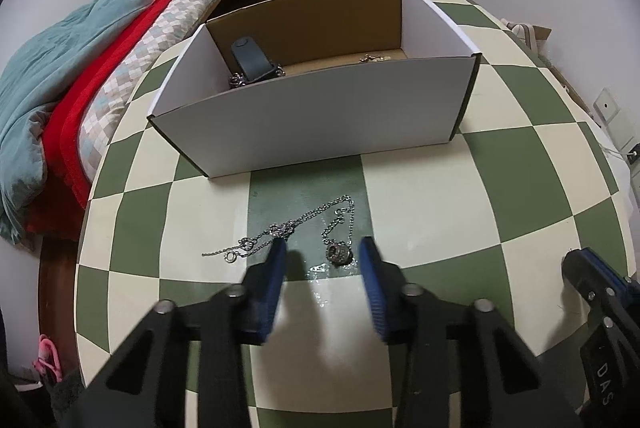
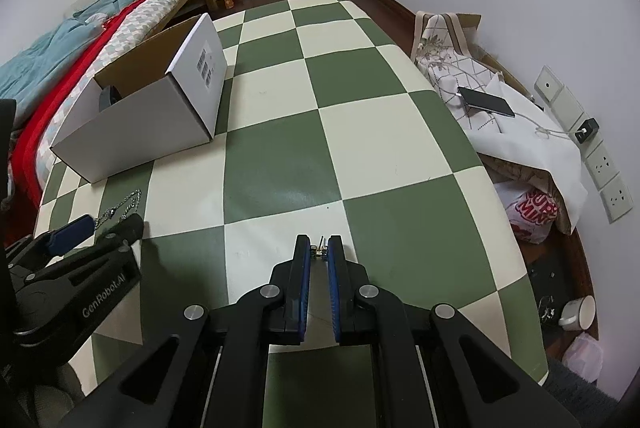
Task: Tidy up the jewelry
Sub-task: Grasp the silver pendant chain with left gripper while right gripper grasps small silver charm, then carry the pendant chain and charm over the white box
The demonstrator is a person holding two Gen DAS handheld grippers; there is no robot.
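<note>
Green-and-cream chequered table (image 1: 500, 163) carries, from largest to smallest: a white cardboard box (image 1: 312, 123) standing open-topped at the far left, already holding a dark pouch and some chains; a silver necklace (image 1: 308, 224) lying loose on the near side of the box; and a small gold-coloured piece (image 2: 319, 249) nearer the right.

Left gripper (image 1: 323, 260) is tilted down over the necklace, its jaws part-closed around the ring-shaped pendant (image 1: 338, 252), the left pad touching a chain strand and the right pad clear of the pendant; nothing is gripped yet. Right gripper (image 2: 319, 248) is pinched onto the small gold piece; whether this is an earring cannot be told.

Step judged in hand: picking up the necklace. The next move calls for closing on pendant or chain, then lifting high enough to clear the box wall.

Necklace's long axis runs from near left to far right, doubling back to the pendant at the near end.
</note>
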